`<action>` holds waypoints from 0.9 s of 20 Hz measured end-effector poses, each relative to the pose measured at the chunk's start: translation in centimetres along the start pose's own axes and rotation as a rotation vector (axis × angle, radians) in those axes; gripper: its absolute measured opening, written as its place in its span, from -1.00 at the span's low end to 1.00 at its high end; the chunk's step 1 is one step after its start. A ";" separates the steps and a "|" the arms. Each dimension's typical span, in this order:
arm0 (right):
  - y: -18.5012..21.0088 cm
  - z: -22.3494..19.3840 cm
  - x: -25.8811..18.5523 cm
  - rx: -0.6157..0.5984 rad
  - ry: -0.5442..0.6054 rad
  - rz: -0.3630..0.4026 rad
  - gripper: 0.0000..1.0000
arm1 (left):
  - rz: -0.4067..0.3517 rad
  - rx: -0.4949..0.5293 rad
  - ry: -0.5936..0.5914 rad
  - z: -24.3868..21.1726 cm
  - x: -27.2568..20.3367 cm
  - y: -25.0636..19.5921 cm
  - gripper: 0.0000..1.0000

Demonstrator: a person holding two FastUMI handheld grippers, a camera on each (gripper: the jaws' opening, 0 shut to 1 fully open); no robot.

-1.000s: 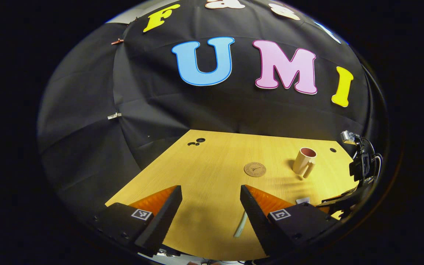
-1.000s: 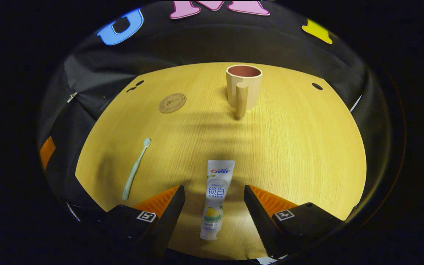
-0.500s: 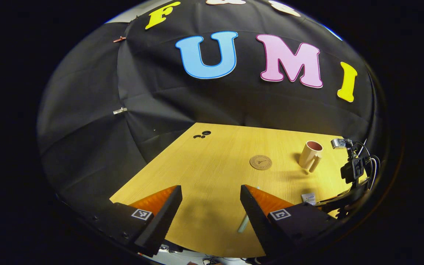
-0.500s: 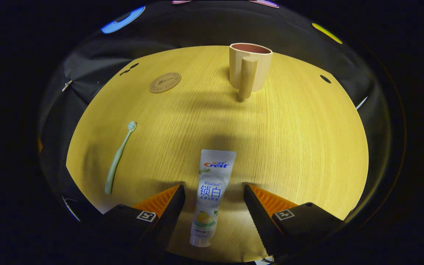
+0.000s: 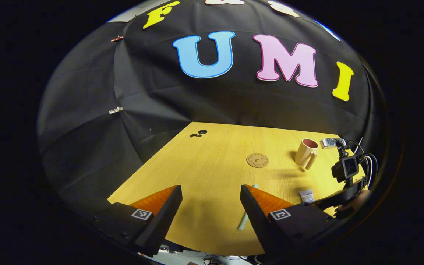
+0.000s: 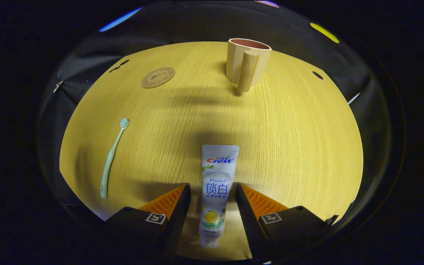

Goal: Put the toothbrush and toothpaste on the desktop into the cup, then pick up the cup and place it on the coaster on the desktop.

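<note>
The white toothpaste tube (image 6: 217, 184) lies flat on the wooden table (image 6: 293, 147), cap end toward me. My right gripper (image 6: 212, 187) is low over it, jaws narrowed to either side of the tube's middle with a sliver of table showing on the left, still open. A pale green toothbrush (image 6: 112, 158) lies to the left, head pointing away. The beige cup (image 6: 248, 60) stands upright at the back, handle toward me, and the round brown coaster (image 6: 158, 77) lies back left. My left gripper (image 5: 210, 189) hangs open over the table's near edge, the toothbrush handle (image 5: 243, 221) beside its right finger.
Small dark holes sit in the tabletop at the far left (image 5: 199, 133) and far right (image 6: 317, 75). Black cloth walls close in behind the table. In the left gripper view the right gripper's camera body (image 5: 345, 167) and a hand (image 5: 357, 201) show at the far right.
My right gripper has come forward and down along the toothpaste tube, and its jaws have narrowed around it. The left gripper has drifted only slightly.
</note>
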State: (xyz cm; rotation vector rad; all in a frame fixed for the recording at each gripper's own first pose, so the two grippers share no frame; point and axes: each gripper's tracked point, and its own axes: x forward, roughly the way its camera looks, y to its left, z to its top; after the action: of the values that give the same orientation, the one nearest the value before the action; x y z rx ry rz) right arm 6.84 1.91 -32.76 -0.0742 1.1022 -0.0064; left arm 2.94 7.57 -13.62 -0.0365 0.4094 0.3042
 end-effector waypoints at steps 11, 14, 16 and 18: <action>0.1 -0.1 0.1 0.000 -0.036 0.006 -0.19 | -0.054 0.011 0.020 -2.2 -0.7 1.3 1.00; 0.3 0.0 0.1 -0.007 -0.021 0.033 -0.39 | -0.042 0.013 0.037 -2.9 -0.9 2.1 1.00; 0.6 0.0 -0.2 0.034 -0.005 0.090 -0.57 | -0.026 0.019 0.042 -3.2 -0.8 2.5 1.00; 0.4 0.5 -0.2 0.065 -0.007 0.129 -0.58 | -0.018 0.014 0.052 -3.4 -0.7 2.6 1.00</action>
State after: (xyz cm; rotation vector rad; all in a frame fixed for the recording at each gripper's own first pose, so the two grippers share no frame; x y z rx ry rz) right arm 7.15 2.36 -32.43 0.0550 1.0970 0.0738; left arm 0.28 9.52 -16.37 -0.0348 0.4628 0.2831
